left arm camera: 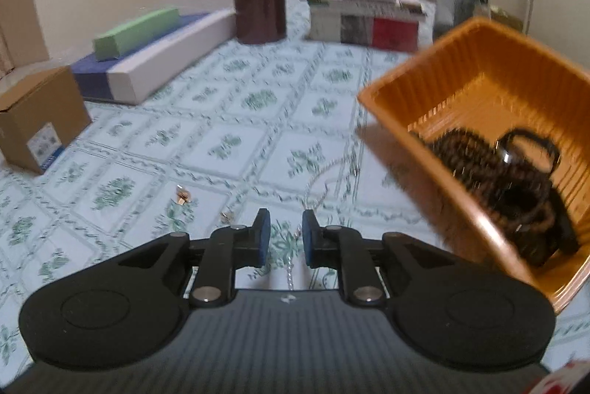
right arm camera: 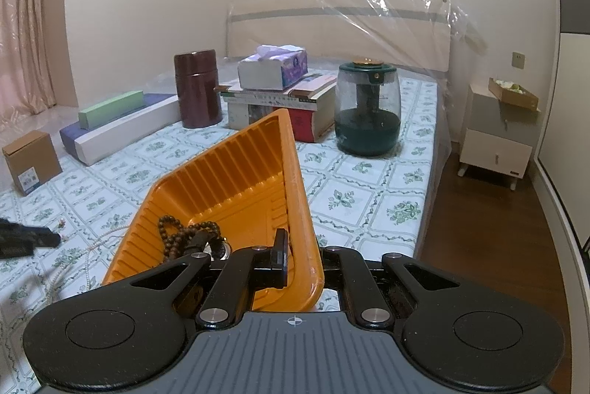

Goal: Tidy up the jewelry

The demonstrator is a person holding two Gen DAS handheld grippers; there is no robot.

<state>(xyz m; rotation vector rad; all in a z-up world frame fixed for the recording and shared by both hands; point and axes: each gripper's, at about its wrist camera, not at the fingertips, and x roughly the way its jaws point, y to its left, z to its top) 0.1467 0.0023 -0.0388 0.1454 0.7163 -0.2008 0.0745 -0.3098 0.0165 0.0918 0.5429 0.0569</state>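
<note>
Left wrist view: left gripper point(left arm camera: 285, 235) is hanging low over the bedsheet point(left arm camera: 228, 114), jaws sitting a little apart, pads not pressing on anything.
Chain: a thin silver necklace point(left arm camera: 317, 185) is lying on the sheet, running from about 12 o'clock of the fingertips back down through the gap between them.
Earrings: two small gold bits point(left arm camera: 182, 198) are sitting on the sheet at roughly 10 o'clock of the left gripper.
Right wrist view: right gripper point(right arm camera: 302, 261) is clamping tight on the near rim of the orange tray point(right arm camera: 228, 169), one pad inside the wall, and holding it tilted up off the bed.
Tray contents: a dark beaded bracelet point(right arm camera: 180, 235) is bunching up in the low corner with a black hair tie point(left arm camera: 531, 143).
Background: a brown canister point(right arm camera: 197, 88) is standing at 11 o'clock of the tray, a tissue box point(right arm camera: 273, 68) on books at 12, a green humidifier point(right arm camera: 368, 110) at 1.
</note>
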